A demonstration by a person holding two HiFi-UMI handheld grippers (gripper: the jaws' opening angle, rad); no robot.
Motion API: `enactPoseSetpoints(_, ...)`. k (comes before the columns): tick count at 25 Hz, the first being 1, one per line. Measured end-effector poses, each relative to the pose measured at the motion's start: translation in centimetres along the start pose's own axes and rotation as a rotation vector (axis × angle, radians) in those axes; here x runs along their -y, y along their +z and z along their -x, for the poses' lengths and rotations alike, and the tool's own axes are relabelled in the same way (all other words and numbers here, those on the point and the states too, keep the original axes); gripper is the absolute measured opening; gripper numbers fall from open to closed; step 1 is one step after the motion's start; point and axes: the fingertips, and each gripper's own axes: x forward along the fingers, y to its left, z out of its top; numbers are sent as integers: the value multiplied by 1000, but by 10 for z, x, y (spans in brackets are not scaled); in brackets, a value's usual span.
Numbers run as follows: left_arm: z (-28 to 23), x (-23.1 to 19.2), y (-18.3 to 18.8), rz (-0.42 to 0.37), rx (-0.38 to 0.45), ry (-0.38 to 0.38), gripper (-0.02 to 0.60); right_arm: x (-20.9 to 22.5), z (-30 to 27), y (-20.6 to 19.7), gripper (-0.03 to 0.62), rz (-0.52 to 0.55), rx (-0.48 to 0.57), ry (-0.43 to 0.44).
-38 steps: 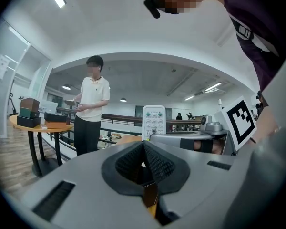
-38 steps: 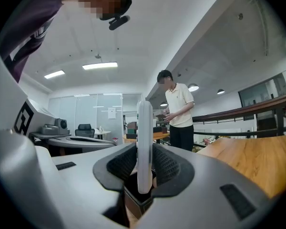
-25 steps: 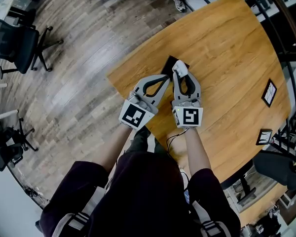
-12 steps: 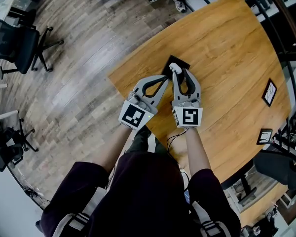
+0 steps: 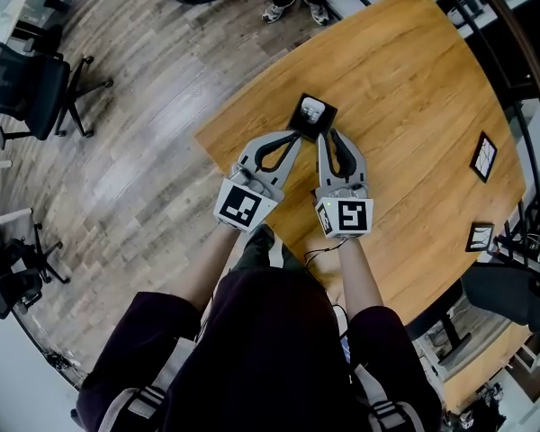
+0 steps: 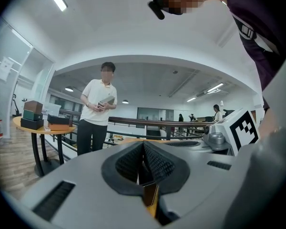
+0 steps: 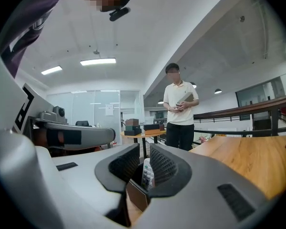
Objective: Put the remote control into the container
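Note:
The white remote control (image 5: 312, 109) stands inside the small black container (image 5: 299, 121) near the far edge of the wooden table (image 5: 414, 106). My left gripper (image 5: 296, 136) is shut on the container's near wall (image 6: 149, 194). My right gripper (image 5: 324, 139) sits just behind the container with its jaws closing. In the right gripper view the remote (image 7: 147, 173) shows beyond the pads (image 7: 159, 166), inside the container (image 7: 136, 194), and the pads do not touch it.
Two black-framed cards (image 5: 483, 156) (image 5: 480, 238) lie near the table's right edge. The table's left edge drops to wood floor with an office chair (image 5: 27, 79). A person in a white shirt (image 7: 179, 109) stands beyond the table.
The remote was in my right gripper above the container; now it stands inside the container. The right gripper has let go and drawn back. The left gripper stayed at the container.

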Motion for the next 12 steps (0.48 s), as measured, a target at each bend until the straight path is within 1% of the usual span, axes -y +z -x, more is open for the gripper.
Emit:
enactPoseSetpoints(3, 4, 12, 20, -22, 21, -2, 12, -6, 17, 22, 41, -2, 29, 3)
enactPoseSetpoints(5, 9, 20, 34, -41, 35, -5, 12, -14, 28, 38, 28, 16, 56, 23)
enactPoseSetpoints(9, 23, 40, 59, -69, 62, -13, 12, -30, 53, 69, 18, 30, 106, 48)
enactPoseSetpoints(12, 35, 53, 73, -82, 87, -14, 12, -42, 69, 85, 18, 34, 134, 60)
